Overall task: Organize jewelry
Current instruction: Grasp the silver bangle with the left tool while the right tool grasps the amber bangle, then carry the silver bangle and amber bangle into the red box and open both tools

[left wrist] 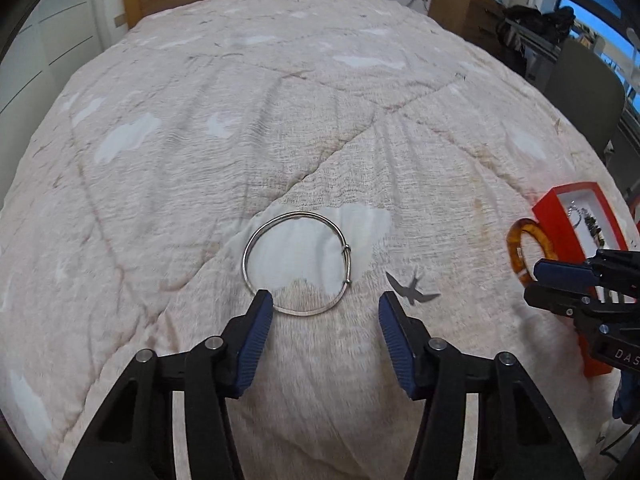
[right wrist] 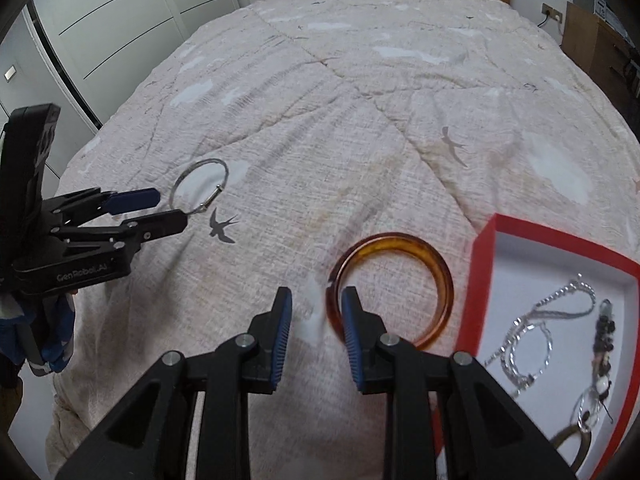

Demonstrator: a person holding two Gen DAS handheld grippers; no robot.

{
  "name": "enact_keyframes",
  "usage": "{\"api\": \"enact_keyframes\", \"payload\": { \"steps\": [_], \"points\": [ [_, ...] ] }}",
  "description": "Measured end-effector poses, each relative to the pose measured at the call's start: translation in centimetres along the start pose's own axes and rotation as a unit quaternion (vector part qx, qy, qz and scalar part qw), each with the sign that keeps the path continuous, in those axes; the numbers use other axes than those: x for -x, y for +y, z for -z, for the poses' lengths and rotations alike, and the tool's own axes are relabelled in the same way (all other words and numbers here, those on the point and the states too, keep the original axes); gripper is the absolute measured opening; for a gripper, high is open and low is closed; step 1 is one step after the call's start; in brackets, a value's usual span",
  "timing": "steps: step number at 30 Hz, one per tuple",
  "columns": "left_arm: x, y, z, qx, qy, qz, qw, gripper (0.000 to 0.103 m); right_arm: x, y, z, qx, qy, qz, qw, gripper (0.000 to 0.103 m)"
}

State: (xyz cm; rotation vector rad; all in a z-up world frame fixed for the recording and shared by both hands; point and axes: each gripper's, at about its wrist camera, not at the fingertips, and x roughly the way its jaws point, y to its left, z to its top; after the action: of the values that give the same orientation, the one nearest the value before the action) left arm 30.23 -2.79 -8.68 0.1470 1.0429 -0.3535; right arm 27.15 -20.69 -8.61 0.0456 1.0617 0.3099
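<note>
Claws both angle steeply down at the bed (left wrist: pixel 320 80). Left claw (left wrist: pixel 326 306) gapes half-wide, empty, straddling the near rim of the silver bangle (left wrist: pixel 298 264). Right claw (right wrist: pixel 316 304), narrowly parted, grips nothing; its right finger sits inside the amber bangle (right wrist: pixel 400 248), beside the red box (right wrist: pixel 484 252).

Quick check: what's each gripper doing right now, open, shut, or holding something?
Left gripper: open, holding nothing, at the silver bangle.
Right gripper: open, holding nothing; amber bangle beside its right finger.
</note>
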Motion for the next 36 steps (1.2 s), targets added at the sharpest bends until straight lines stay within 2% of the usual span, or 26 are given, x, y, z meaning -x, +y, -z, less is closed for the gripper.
{"api": "enact_keyframes", "payload": {
  "steps": [3, 11, 14, 16, 19, 22, 30, 36],
  "points": [
    [-2.0, 0.0, -0.2, -0.022, 0.021, -0.009, 0.9995, 0.045, -1.2, -0.4, -0.2, 0.0, 0.009, -0.002, 1.0, 0.025],
    [-3.7, -0.1, -0.4, -0.049, 0.038, 0.005, 0.9981, 0.044, -3.5, -0.4, -0.6, -0.005, 0.024, -0.005, 1.0, 0.026],
    [-3.8, -0.2, -0.5, -0.041, 0.043, 0.02, 0.998, 0.032, -3.9, -0.2, -0.6, -0.008, 0.029, -0.008, 1.0, 0.027],
    [-3.9, -0.3, -0.6, -0.037, 0.044, 0.035, 0.9977, 0.014, -3.9, -0.2, -0.6, -0.014, 0.032, -0.015, 0.999, 0.026],
    [-3.6, -0.9, -0.1, -0.034, 0.043, 0.043, 0.9976, 0.006, -3.7, 0.1, -0.1, -0.022, 0.037, -0.029, 0.999, 0.021],
    [-2.7, -1.0, 0.7, -0.021, 0.038, 0.046, 0.998, 0.006, -3.3, 1.0, 0.8, -0.018, 0.04, -0.035, 0.998, 0.011],
    [1.9, 0.0, 3.8, 0.048, 0.01, 0.072, 0.9962, 0.006, -0.2, 2.6, 3.9, -0.041, 0.025, -0.081, 0.996, 0.009],
    [6.5, 0.1, 6.6, 0.074, -0.013, 0.071, 0.9946, 0.006, 3.5, 3.7, 6.3, -0.066, 0.0, -0.118, 0.991, 0.009]
  ]
}}
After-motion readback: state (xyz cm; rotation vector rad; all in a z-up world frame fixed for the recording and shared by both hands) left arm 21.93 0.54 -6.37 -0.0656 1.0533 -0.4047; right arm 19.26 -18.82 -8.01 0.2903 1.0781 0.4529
